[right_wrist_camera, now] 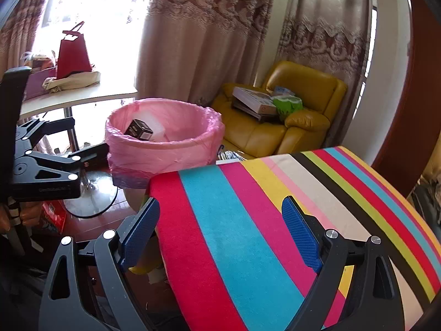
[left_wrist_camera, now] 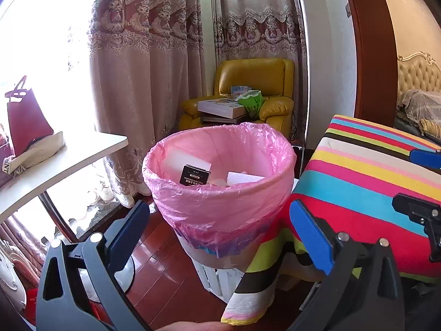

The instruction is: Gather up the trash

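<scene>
Currently both grippers idle at the bin, nothing held

We see the left gripper with jaws spread wide and empty, aimed at the trash bin, which sits just ahead between its blue pads; the bin's pink liner is folded over the rim. Inside lie a black box and white foam pieces. Our right gripper is also wide open and empty, over the striped cloth; from its view the bin stands ahead and to the left, touching the cloth's far edge, with the left gripper just beside the bin's left wall. We spot no loose trash on the cloth. Behind: yellow armchair with boxes, curtains, white table
</scene>
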### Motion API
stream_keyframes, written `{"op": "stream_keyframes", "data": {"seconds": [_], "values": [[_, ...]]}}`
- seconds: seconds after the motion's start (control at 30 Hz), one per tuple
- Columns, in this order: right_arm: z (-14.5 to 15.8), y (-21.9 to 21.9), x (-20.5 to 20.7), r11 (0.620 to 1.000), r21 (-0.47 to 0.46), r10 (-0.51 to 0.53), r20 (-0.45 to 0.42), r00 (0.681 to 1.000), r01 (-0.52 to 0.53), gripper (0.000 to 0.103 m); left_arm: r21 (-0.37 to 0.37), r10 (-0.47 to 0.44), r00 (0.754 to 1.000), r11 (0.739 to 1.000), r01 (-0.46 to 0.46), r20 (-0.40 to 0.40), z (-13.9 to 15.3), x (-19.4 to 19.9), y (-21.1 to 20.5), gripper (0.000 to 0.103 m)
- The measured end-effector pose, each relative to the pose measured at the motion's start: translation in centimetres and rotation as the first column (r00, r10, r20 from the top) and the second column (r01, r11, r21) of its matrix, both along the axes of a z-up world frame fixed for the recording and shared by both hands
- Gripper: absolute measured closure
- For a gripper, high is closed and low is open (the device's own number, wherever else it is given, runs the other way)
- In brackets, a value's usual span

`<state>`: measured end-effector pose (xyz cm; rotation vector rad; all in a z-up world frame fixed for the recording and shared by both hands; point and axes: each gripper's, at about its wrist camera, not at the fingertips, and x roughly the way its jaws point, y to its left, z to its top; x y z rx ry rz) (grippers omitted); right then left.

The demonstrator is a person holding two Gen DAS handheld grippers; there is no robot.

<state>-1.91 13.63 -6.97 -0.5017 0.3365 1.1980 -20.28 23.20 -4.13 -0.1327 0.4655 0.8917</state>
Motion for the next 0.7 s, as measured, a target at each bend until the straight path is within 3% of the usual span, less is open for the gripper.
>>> {"op": "stream_keyframes", "data": {"seconds": [0.7], "values": [[-0.5, -1.3, -0.9, 0.991, 0.060, 0.121, 0.026, 0.992, -0.122, 0.019, 0.002, -0.018, 0.999, 1.000, 0.018, 0.041, -0.1, -0.5, -0.1, 0.004]]}}
